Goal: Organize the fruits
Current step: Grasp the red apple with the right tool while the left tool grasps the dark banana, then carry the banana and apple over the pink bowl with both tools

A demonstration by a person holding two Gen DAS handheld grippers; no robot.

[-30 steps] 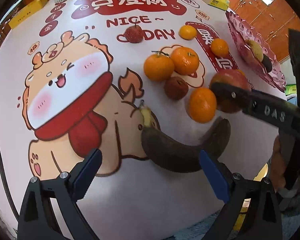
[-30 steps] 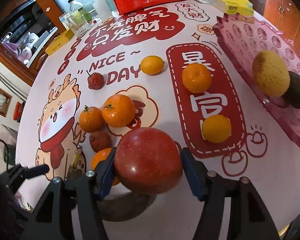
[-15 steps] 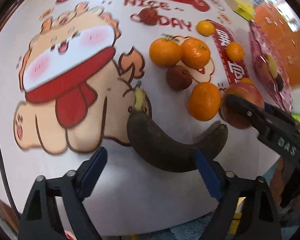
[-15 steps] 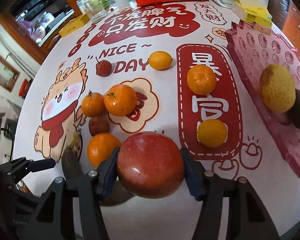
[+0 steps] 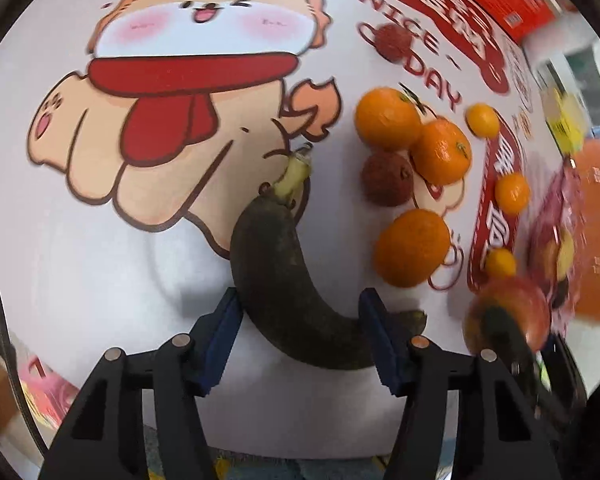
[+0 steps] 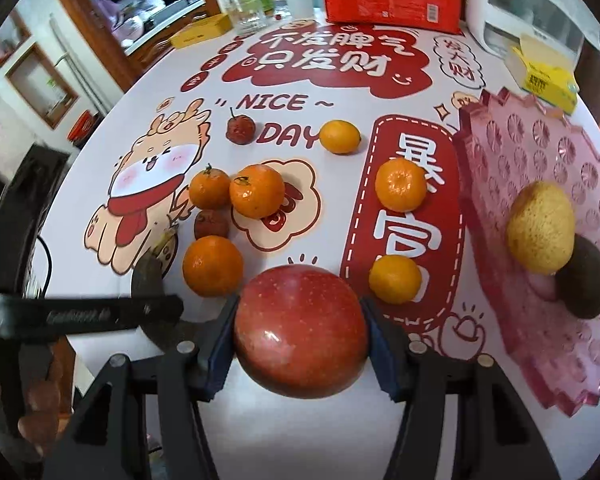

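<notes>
Overripe black banana (image 5: 288,280) flat on tablecloth (image 5: 100,280), now sitting between left gripper (image 5: 300,336) pads; a second ago well ahead of them. Left pad touching peel, right pad close against it, firm grip not confirmed; jaws narrowed, likely mid-grasp. Red apple (image 6: 300,328) clamped tight in right gripper (image 6: 300,332), raised over table edge, same as before. Pink tray (image 6: 540,160) to the right, likely destination, already holding two fruits.

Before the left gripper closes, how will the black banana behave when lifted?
The banana has fully blackened skin, so it is probably soft and may squash. It is curved and the left gripper straddles its bend, so it may pivot.
</notes>
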